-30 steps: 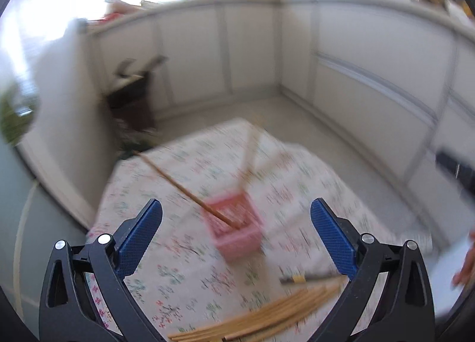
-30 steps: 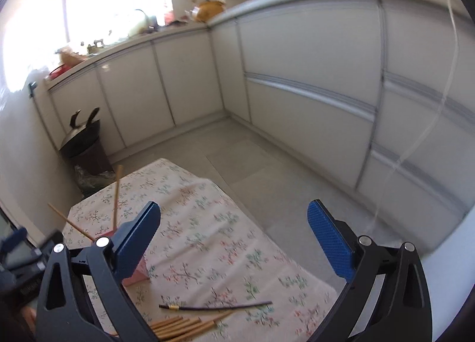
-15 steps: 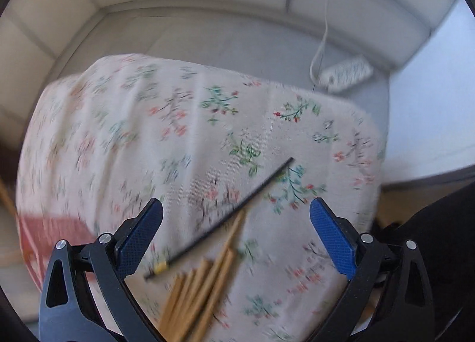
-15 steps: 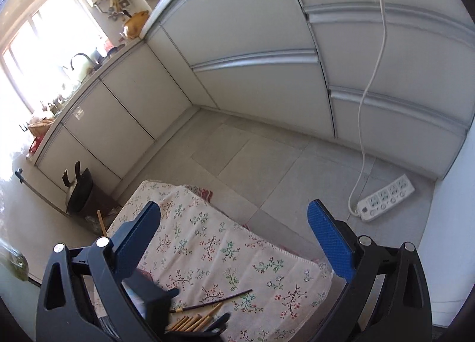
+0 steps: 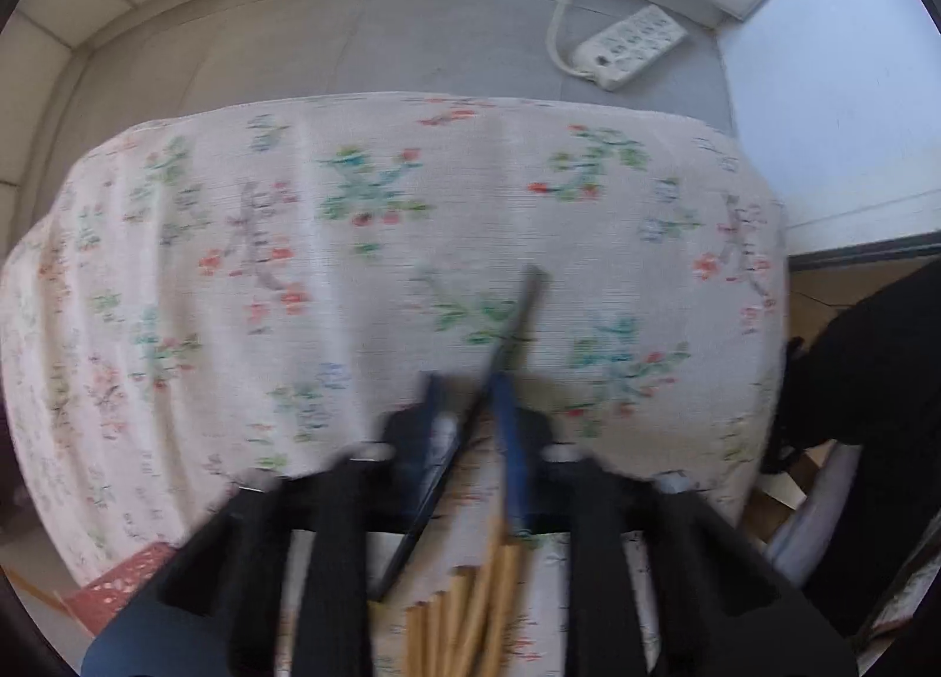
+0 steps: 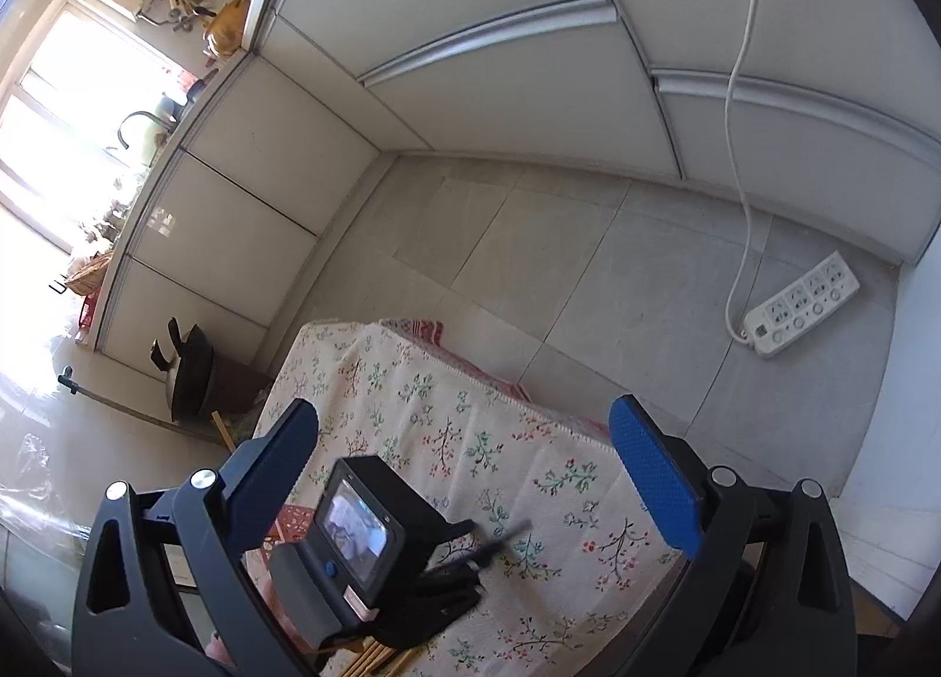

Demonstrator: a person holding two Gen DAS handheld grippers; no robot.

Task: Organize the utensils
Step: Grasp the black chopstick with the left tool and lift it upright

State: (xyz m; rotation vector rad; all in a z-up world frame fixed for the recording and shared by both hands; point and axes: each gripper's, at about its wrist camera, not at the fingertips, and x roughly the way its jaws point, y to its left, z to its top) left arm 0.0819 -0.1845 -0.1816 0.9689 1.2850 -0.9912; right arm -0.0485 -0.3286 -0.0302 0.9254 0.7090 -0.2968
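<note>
A black chopstick [image 5: 523, 306] lies slanted on the floral tablecloth [image 5: 247, 242]. My left gripper [image 5: 467, 389] points straight down over it, and its jaws are closing with the chopstick pinched between the blue pads. A bundle of wooden chopsticks [image 5: 470, 618] lies just behind the fingers. The right wrist view shows the left gripper [image 6: 470, 556] low on the cloth with the black chopstick [image 6: 510, 533] sticking out of it. My right gripper [image 6: 464, 424] hangs open above the table with nothing between its fingers. A pink perforated holder [image 5: 117, 583] stands at the table's left end.
A white power strip [image 6: 800, 309] with its cord lies on the grey tiled floor beyond the table. White cabinets line the far walls. A dark pot [image 6: 188, 371] sits on a low stand at the left. A person's dark clothing [image 5: 870, 383] is at the table's right.
My left gripper swung down from facing the room to over the chopsticks, sank onto the black one and closed its jaws around it. The right gripper rolled and tilted down a little, still open.
</note>
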